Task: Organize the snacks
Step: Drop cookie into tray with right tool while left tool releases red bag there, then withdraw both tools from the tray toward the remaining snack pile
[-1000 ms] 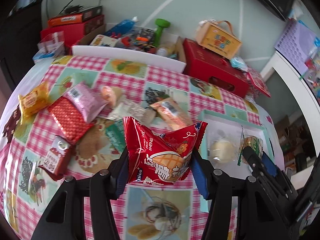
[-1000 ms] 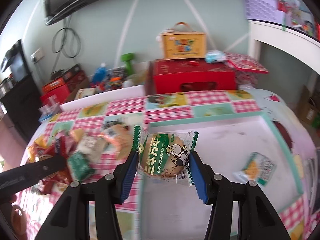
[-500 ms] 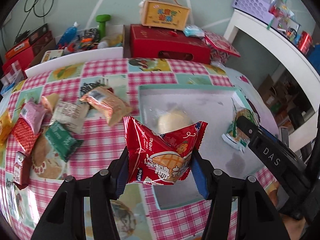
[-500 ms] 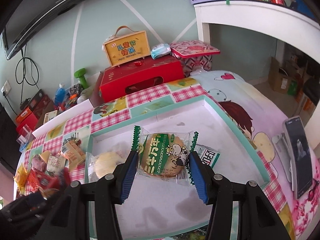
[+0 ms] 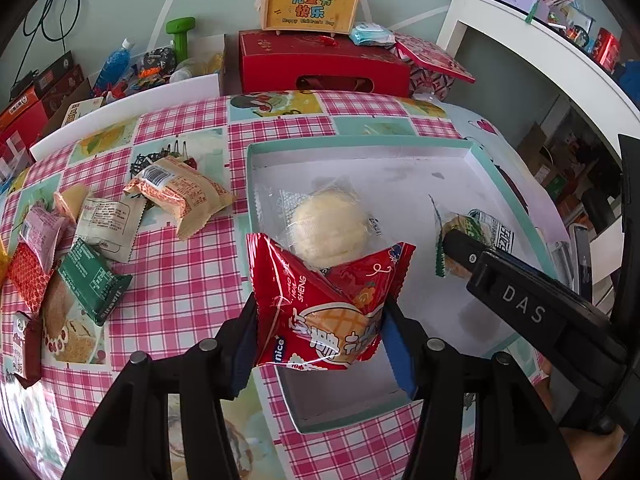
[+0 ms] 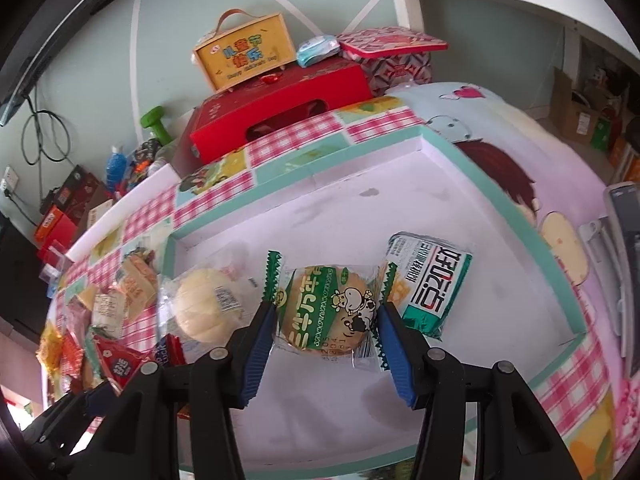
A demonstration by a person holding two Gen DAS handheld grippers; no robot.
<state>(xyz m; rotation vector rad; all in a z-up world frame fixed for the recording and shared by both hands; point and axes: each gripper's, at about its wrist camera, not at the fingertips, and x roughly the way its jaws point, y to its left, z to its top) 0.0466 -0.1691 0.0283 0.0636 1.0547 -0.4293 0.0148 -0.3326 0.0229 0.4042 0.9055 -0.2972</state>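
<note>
My left gripper [image 5: 320, 344] is shut on a red snack packet [image 5: 320, 312] and holds it over the near-left corner of the teal-rimmed white tray [image 5: 360, 142]. My right gripper [image 6: 324, 332] is shut on a green biscuit packet [image 6: 326, 312], low over the tray floor [image 6: 420, 200]. In the tray lie a clear-wrapped pale bun [image 5: 328, 228], also in the right wrist view [image 6: 204, 308], and a green-and-white packet [image 6: 432, 280]. The right gripper's finger [image 5: 516, 300] crosses the left wrist view.
Several loose snack packets [image 5: 100, 240] lie on the pink checked cloth left of the tray. A red box [image 5: 320, 64] with a yellow case [image 5: 308, 0] on it stands behind. A phone and remote [image 6: 624, 260] lie right of the tray.
Both grippers have moved right and down towards the tray, each with its packet still held. The tray now fills more of both views.
</note>
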